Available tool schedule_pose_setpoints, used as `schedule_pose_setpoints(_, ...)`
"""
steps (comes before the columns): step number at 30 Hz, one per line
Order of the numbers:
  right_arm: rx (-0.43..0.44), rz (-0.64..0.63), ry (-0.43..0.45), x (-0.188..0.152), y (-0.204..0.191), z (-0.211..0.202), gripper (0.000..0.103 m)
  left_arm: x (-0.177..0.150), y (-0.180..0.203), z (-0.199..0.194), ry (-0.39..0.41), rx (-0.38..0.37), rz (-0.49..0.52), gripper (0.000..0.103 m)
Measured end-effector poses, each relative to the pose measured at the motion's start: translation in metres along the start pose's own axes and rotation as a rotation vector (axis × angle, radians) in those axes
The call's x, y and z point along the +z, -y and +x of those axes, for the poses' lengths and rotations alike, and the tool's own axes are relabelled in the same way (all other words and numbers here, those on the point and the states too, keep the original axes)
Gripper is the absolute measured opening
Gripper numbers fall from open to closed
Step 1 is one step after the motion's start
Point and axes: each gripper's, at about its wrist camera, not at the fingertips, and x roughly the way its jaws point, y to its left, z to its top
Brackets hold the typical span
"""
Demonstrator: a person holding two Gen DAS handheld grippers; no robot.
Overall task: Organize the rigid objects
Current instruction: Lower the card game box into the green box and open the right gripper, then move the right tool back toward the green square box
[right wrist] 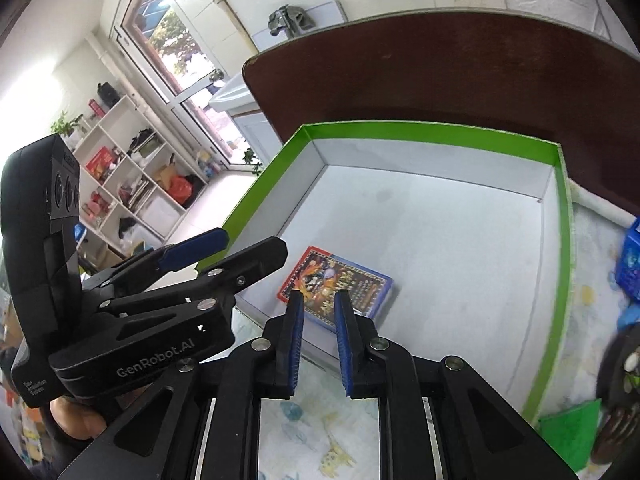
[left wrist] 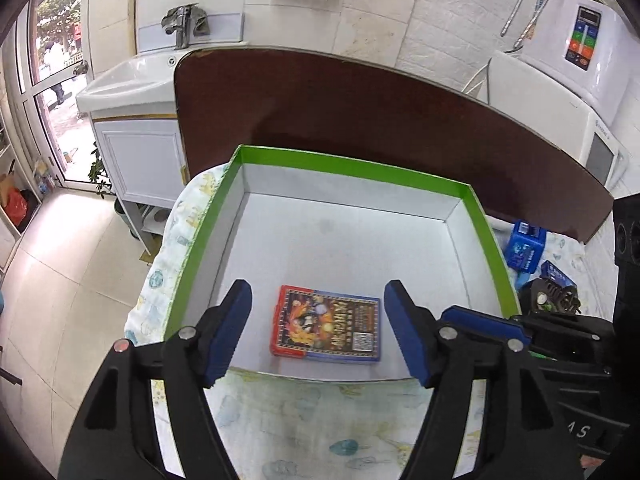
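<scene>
From my remote seat, working L to R: the green-rimmed box sat on the patterned cloth, w/ a dark brown tabletop behind it. Inside, near the front wall, lay one flat card pack, red border, picture side up. That was the only item in the box as far as I could see, so I judged the sorting as barely started: one piece in, the rest to go.

To the R of the box, outside its wall, a blue box and a smaller blue pack waited on the cloth, plus a dark roundish object I couldn't ID. Those looked like what was left to move.

Grippers: my left gripper stood wide, fingers either side of the card pack but clear of it, nothing held. It hung above the box's front edge, not touching the pack as far as I could tell. My right gripper was narrow, pads close together w/ a slim gap, empty; it pointed down over the same front edge, the card pack just beyond its tips.
</scene>
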Motion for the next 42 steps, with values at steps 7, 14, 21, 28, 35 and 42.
schedule_pose_setpoints(7, -0.082, 0.069, 0.087, -0.022, 0.044, -0.065, 0.017, -0.009, 0.070, -0.022, 0.027, -0.114, 0.083, 0.074)
schedule_pose_setpoints(14, -0.173, 0.216, 0.126, -0.066, 0.112, -0.128, 0.024, -0.029, 0.151, -0.016, -0.019, -0.222, 0.188, 0.074)
schedule_pose_setpoints(21, -0.227, 0.327, 0.133, -0.113, 0.160, -0.165, 0.030, -0.044, 0.216, 0.005, -0.078, -0.277, 0.286, 0.073)
schedule_pose_setpoints(28, -0.238, 0.350, 0.115, -0.143, 0.177, -0.180, 0.031, -0.044, 0.231, 0.050, -0.184, -0.260, 0.248, 0.050)
schedule_pose_setpoints(35, -0.160, 0.246, 0.047, -0.144, 0.147, -0.143, 0.030, -0.044, 0.229, 0.073, -0.212, -0.191, 0.235, 0.046)
schedule_pose_setpoints(42, -0.133, 0.216, -0.015, -0.134, 0.125, -0.098, 0.029, -0.035, 0.238, 0.080, -0.229, -0.191, 0.270, 0.029)
